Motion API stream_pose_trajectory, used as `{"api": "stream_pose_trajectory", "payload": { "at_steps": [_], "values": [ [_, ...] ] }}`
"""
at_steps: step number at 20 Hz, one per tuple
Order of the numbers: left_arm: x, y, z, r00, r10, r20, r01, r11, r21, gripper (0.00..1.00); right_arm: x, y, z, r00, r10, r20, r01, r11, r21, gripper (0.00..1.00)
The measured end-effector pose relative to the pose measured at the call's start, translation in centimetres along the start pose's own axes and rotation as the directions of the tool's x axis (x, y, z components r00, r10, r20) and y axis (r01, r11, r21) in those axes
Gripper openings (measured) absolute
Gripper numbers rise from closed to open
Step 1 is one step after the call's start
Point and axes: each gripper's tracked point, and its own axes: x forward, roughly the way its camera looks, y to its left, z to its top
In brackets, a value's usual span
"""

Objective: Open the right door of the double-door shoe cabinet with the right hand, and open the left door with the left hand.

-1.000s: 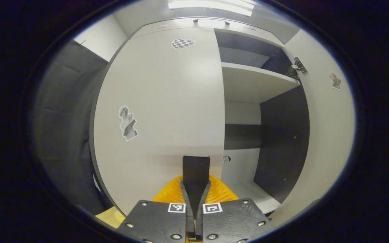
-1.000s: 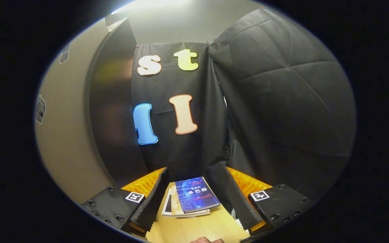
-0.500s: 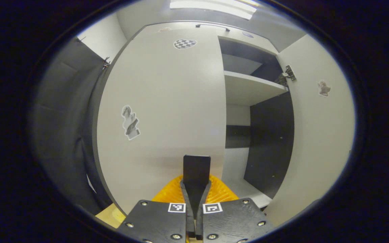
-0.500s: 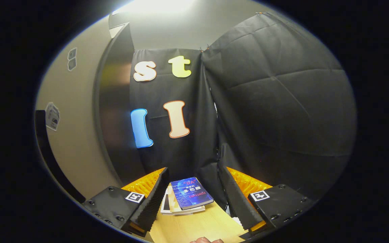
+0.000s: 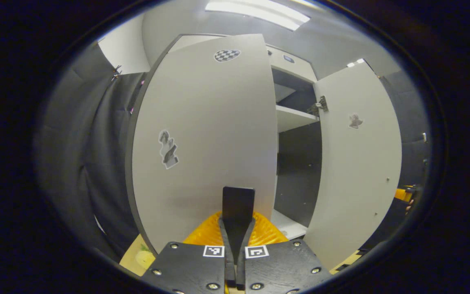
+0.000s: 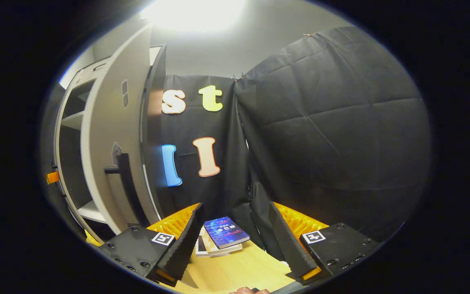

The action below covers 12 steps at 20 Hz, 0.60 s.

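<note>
On cabinet [image 5: 288, 67]: two doors [image 5: 206, 139] ajar; left gripper [image 5: 238, 200] together; right gripper [image 6: 235, 232] apart; two books [image 6: 225, 237]

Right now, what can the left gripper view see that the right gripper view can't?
Left gripper view: the left door from the front, with a checkered sticker, and the shut left gripper. Right gripper view: books on a wooden table, the handle on the right door, and the open right gripper. Both: that open right door and a cabinet shelf.
</note>
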Motion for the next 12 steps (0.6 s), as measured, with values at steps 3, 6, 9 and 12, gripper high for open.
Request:
{"api": "stream_pose_trajectory", "payload": {
  "at_steps": [3,6,9,12],
  "values": [
    [-1.9,0.6,0.1,1.0,-0.021,0.003,0.021,1.0,0.0,0.05,-2.2,1.1,-0.1,1.0,-0.01,0.002,0.01,1.0,0.011,0.98],
    [-3.6,1.7,0.1,0.999,-0.038,0.013,0.038,0.999,-0.006,0.04,-3.4,2.4,-0.5,1.0,-0.008,-0.008,0.008,1.0,0.016,0.92],
    [-5.1,2.7,0.5,0.999,-0.043,0.02,0.043,0.999,-0.004,0.04,-4.5,4.8,0.0,0.999,0.041,0.014,-0.041,0.999,0.023,0.98],
    [-6.5,3.5,0.8,0.999,-0.041,0.024,0.041,0.999,-0.009,0.03,-5.3,6.5,-0.1,0.997,0.072,0.029,-0.072,0.997,0.007,0.98]
  ]
}}
